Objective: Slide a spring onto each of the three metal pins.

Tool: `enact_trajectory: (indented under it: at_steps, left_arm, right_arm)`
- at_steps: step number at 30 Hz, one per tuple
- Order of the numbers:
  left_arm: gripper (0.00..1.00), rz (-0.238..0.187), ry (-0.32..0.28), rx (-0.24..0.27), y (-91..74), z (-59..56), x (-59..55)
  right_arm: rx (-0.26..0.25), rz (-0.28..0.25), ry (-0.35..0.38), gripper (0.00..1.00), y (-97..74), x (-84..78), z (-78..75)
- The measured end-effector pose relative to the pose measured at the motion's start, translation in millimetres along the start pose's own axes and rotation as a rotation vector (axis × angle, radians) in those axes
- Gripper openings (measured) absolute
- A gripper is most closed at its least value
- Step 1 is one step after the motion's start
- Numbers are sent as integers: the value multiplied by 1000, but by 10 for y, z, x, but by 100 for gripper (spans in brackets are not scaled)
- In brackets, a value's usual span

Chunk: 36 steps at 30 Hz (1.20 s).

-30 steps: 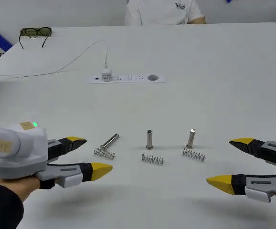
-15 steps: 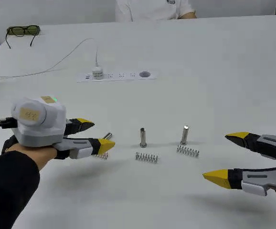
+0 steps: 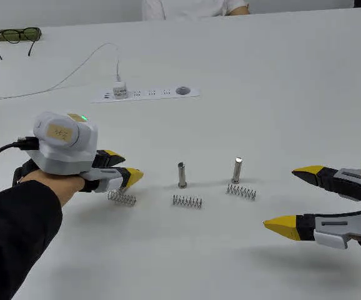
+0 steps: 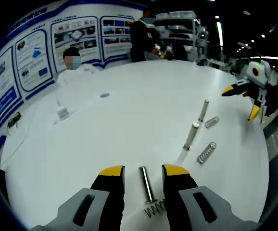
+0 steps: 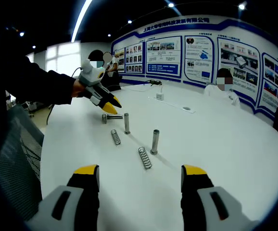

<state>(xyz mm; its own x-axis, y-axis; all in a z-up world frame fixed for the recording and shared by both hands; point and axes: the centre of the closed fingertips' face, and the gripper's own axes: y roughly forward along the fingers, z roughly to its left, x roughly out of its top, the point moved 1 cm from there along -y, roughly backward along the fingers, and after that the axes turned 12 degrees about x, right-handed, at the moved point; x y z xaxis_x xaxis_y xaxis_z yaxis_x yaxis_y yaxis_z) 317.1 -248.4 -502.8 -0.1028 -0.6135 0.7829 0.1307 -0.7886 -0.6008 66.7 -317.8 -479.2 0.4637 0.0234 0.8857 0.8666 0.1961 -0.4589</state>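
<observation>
Two metal pins stand upright on the white table, the middle pin [image 3: 182, 174] and the right pin [image 3: 237, 169]. The third pin [image 4: 146, 185] lies flat between the jaws of my left gripper [image 3: 125, 165], which is open, with gaps on both sides of the pin. Three springs lie in front of the pins: the left spring [image 3: 122, 198] just below the left gripper, the middle spring [image 3: 187, 201] and the right spring [image 3: 241, 191]. My right gripper [image 3: 282, 195] hovers wide open to the right of the row, holding nothing.
A white power strip [image 3: 146, 94] with a plugged charger [image 3: 119, 89] and trailing cable lies further back. Glasses [image 3: 17, 34] rest at the far left corner. A person [image 3: 193, 6] sits at the table's far side.
My left gripper has moved forward and right, lowering its jaws around the lying pin. The right gripper has barely shifted. The head camera has tilted.
</observation>
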Motion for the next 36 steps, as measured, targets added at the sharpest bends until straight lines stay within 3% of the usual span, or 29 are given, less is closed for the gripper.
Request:
enact_trajectory:
  at_steps: [7, 14, 36]
  left_arm:
    - [25, 73, 10, 5, 102, -8, -84]
    - [19, 118, 19, 10, 148, -15, -134]
    - [12, 212, 26, 6, 217, -55, -187]
  right_arm:
    - [-4, -1, 5, 70, -12, -11, -19]
    - [-3, 0, 7, 70, -9, -24, -19]
    - [-6, -1, 12, 70, -24, -35, -30]
